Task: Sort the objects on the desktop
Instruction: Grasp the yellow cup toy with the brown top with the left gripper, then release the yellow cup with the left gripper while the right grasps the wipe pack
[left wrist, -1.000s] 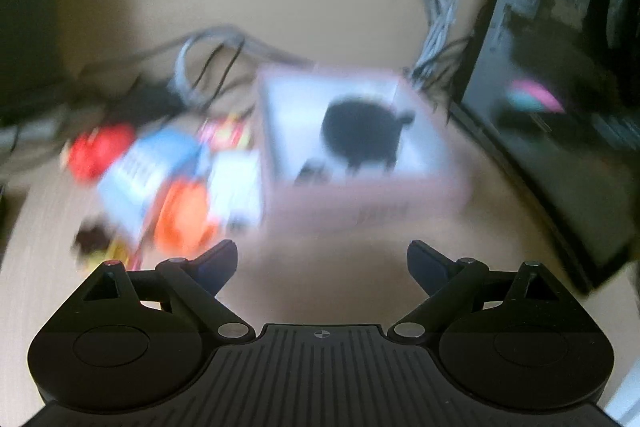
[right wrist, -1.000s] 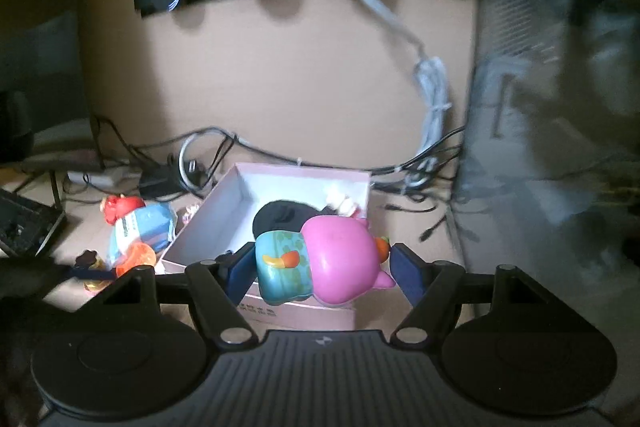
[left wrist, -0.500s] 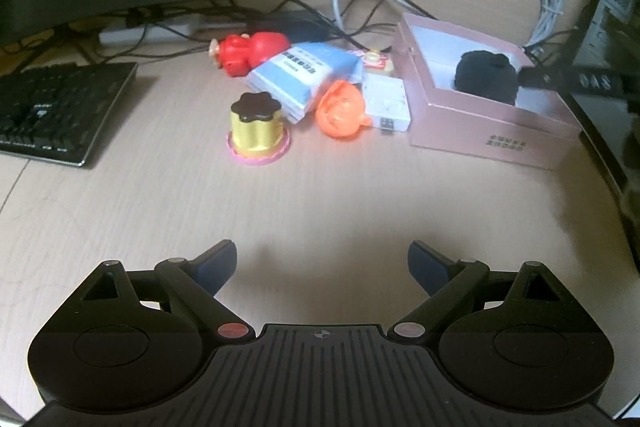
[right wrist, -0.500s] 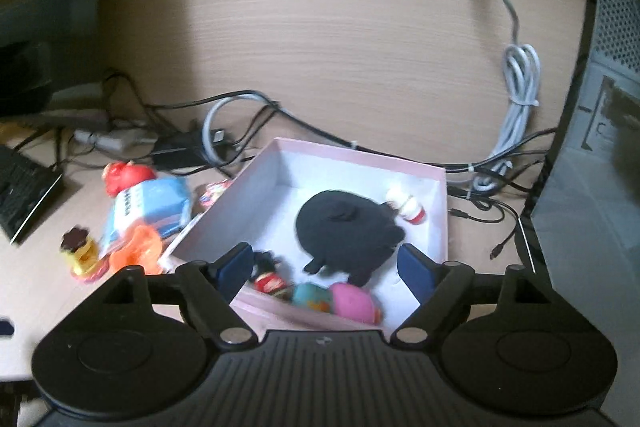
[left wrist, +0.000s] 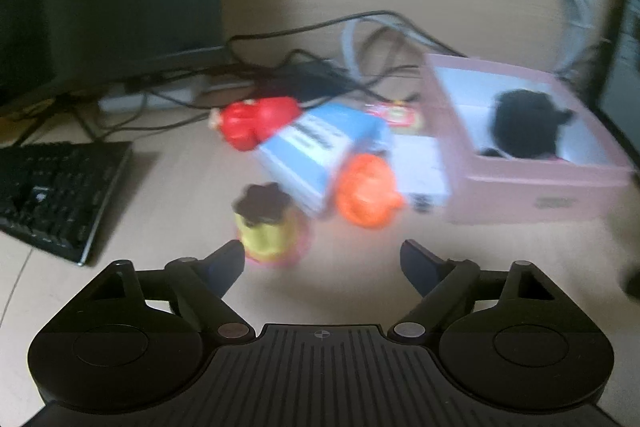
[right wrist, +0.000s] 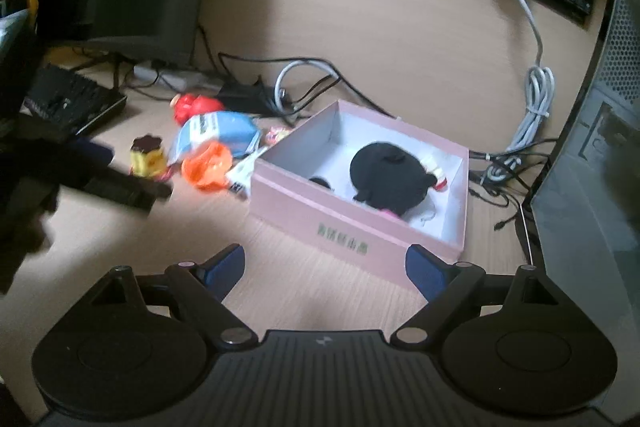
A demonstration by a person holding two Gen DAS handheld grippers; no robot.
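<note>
1. Two grippers in play, both empty. Left gripper [left wrist: 322, 259] has nothing between its fingers; jaws are wide but closing in. Right gripper [right wrist: 325, 265] is wide and opening further, only bare desk [right wrist: 320, 287] between the fingers.
2. Pink box [right wrist: 352, 235] sits centre-right in the right wrist view, open-topped. Inside: a black plush toy [right wrist: 386, 175], a small red-and-white figure [right wrist: 438, 177] at its right, and something pink low under the plush, mostly hidden.
3. Unsorted pile lies left of the box, centre of the left wrist view: yellow pudding toy [left wrist: 266, 227], orange toy [left wrist: 366, 191], blue-and-white packet [left wrist: 316, 151], red toy [left wrist: 256, 121], a white boxy item [left wrist: 424, 171] against the box wall, a small red-and-yellow piece [left wrist: 396, 115] behind. View is blurred, details unclear.
4. Step in hand, as I read it: left gripper lining up on the pudding toy, which sits just ahead of the left fingertip, not touched.
5. Next move likely calls for centring the jaws around the pudding toy, closing, then carrying it right into the box.
6. Keyboard [left wrist: 52, 187] at left, cables [left wrist: 320, 67] behind the pile; keep clear.
</note>
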